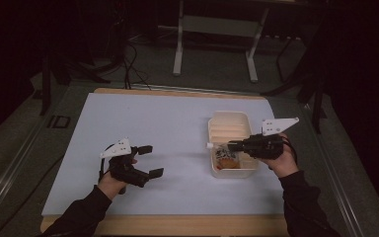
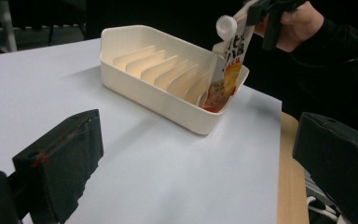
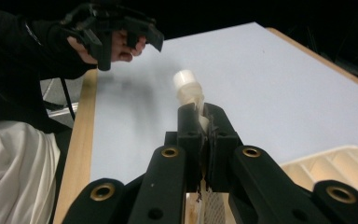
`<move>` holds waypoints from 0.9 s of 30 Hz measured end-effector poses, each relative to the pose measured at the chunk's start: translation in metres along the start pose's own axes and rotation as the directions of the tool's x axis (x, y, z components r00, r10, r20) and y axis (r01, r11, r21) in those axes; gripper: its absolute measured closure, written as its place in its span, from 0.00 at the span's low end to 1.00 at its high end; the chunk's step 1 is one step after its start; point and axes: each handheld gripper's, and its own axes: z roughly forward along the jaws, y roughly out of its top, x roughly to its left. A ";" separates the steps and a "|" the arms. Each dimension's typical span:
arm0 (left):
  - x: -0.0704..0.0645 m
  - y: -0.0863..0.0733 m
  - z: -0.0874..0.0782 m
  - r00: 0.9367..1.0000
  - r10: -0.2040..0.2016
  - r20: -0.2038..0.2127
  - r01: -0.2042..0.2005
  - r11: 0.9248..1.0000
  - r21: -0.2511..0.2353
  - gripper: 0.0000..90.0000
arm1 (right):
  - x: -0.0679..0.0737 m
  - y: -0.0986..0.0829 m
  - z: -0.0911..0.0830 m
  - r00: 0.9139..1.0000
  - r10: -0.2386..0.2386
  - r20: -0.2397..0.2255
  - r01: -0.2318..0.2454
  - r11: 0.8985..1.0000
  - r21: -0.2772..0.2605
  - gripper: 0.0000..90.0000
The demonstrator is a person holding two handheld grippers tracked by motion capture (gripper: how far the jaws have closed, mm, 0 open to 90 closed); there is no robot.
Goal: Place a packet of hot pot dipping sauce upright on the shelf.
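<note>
The right gripper (image 1: 238, 145), jaws pinching a spouted pouch (image 2: 224, 77), lowers it into the slotted tray's (image 2: 158, 95) end slot; release remains. The left gripper (image 1: 150, 160) waits, jaws spread.

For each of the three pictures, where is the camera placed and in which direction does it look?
High view: above the table's near edge, looking forward and down; both forearms, left gripper and right gripper show.
Left gripper view: rides the left gripper, facing the cream tray across the table; its own open jaws show.
Right gripper view: rides the right gripper, facing the left hand; its jaws are shut on the pouch.
All three share the pouch.
</note>
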 end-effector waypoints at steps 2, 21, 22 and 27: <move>0.001 0.000 0.000 1.000 0.000 -0.003 0.000 1.000 -0.004 0.02 | 0.000 -0.005 0.001 1.000 0.009 0.007 -0.009 1.000 0.007 0.96; 0.002 -0.002 0.001 1.000 0.003 -0.007 -0.003 1.000 -0.004 0.02 | 0.017 0.007 -0.008 0.998 -0.017 0.067 0.019 0.999 -0.029 0.83; 0.002 -0.002 0.001 1.000 -0.001 -0.006 0.001 1.000 -0.006 0.02 | 0.018 0.009 -0.008 0.997 -0.023 0.069 0.025 0.999 -0.033 0.82; 0.001 -0.002 0.001 1.000 0.002 -0.013 -0.003 1.000 -0.007 0.02 | 0.024 0.024 -0.008 0.995 -0.061 0.080 0.065 0.997 -0.047 0.78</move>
